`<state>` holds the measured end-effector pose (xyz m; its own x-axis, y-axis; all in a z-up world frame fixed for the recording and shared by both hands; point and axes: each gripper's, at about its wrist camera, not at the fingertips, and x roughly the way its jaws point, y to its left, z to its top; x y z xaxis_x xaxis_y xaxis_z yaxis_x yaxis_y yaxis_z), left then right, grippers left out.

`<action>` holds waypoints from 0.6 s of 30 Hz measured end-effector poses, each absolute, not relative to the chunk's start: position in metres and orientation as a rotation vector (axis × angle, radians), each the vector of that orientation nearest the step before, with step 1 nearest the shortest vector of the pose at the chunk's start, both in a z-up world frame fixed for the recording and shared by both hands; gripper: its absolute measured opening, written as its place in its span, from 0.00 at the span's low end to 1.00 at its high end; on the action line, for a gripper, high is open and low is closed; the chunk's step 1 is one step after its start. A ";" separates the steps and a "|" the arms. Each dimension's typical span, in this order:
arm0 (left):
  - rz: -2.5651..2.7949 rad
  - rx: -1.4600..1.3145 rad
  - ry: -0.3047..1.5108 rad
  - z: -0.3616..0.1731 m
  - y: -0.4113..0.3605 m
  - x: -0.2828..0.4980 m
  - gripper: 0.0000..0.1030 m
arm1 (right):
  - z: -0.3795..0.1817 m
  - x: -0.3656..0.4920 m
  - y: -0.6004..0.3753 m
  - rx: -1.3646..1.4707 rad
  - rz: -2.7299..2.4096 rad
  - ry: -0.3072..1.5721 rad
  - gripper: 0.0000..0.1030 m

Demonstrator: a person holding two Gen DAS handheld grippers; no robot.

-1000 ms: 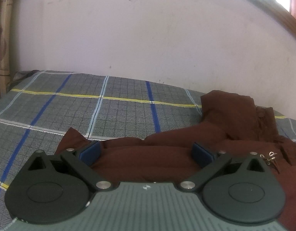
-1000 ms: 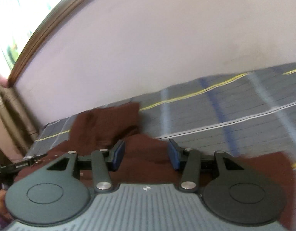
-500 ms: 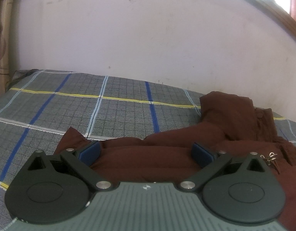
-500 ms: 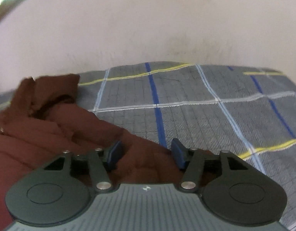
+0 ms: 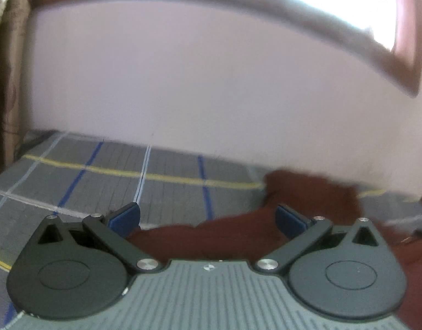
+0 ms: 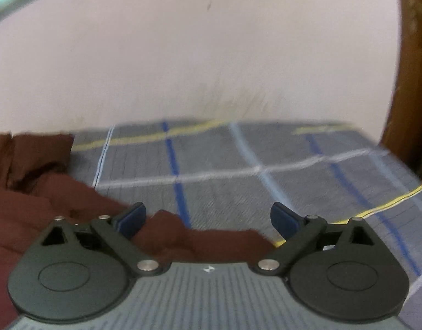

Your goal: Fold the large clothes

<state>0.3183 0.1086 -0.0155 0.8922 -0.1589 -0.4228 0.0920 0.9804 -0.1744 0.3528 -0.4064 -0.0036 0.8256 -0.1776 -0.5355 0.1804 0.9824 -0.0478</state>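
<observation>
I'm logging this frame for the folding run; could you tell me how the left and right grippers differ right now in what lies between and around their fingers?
The left gripper has the brown garment bunched across its whole gap and off to its right; the right gripper has only a thin edge of it below the gap, with the bulk to its left. Ahead of the right gripper lies mostly bare checked bedsheet; the left gripper's sheet view lies more to its left. Both are open, holding nothing.
</observation>
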 end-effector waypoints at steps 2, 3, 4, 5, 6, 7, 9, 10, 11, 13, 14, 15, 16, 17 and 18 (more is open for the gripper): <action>-0.132 -0.226 0.447 -0.001 0.126 0.306 1.00 | -0.001 0.350 -0.404 -0.013 -0.195 0.541 0.99; -0.133 -0.262 0.457 0.004 0.136 0.302 1.00 | -0.001 0.350 -0.404 -0.020 -0.201 0.537 0.99; -0.132 -0.303 0.471 0.007 0.149 0.298 1.00 | -0.001 0.350 -0.404 -0.023 -0.201 0.535 0.99; -0.138 -0.340 0.490 0.010 0.165 0.292 1.00 | -0.001 0.351 -0.405 -0.021 -0.200 0.535 0.99; -0.144 -0.359 0.511 0.012 0.178 0.287 1.00 | 0.000 0.351 -0.406 -0.015 -0.199 0.536 0.99; -0.140 -0.365 0.537 0.014 0.190 0.282 1.00 | 0.000 0.351 -0.407 -0.009 -0.200 0.538 0.99; -0.144 -0.365 0.594 0.011 0.211 0.270 1.00 | 0.001 0.351 -0.409 0.003 -0.199 0.542 0.99; -0.150 -0.359 0.628 0.007 0.220 0.263 1.00 | 0.003 0.350 -0.409 0.001 -0.206 0.537 0.99; -0.153 -0.349 0.657 0.003 0.227 0.257 1.00 | 0.008 0.346 -0.407 -0.009 -0.220 0.521 0.99; -0.175 -0.355 0.705 -0.011 0.238 0.242 1.00 | 0.024 0.331 -0.401 -0.033 -0.230 0.449 0.99; -0.204 -0.378 0.732 -0.020 0.242 0.234 1.00 | 0.035 0.321 -0.397 -0.035 -0.218 0.403 0.99; -0.242 -0.407 0.761 -0.030 0.245 0.228 1.00 | 0.045 0.309 -0.392 -0.030 -0.199 0.363 0.99; -0.273 -0.436 0.781 -0.038 0.250 0.222 1.00 | 0.053 0.299 -0.388 -0.026 -0.176 0.336 0.99; -0.311 -0.481 0.797 -0.049 0.251 0.215 1.00 | 0.061 0.288 -0.382 -0.025 -0.148 0.319 0.99; -0.338 -0.517 0.802 -0.057 0.252 0.210 1.00 | 0.065 0.280 -0.378 -0.028 -0.128 0.314 0.99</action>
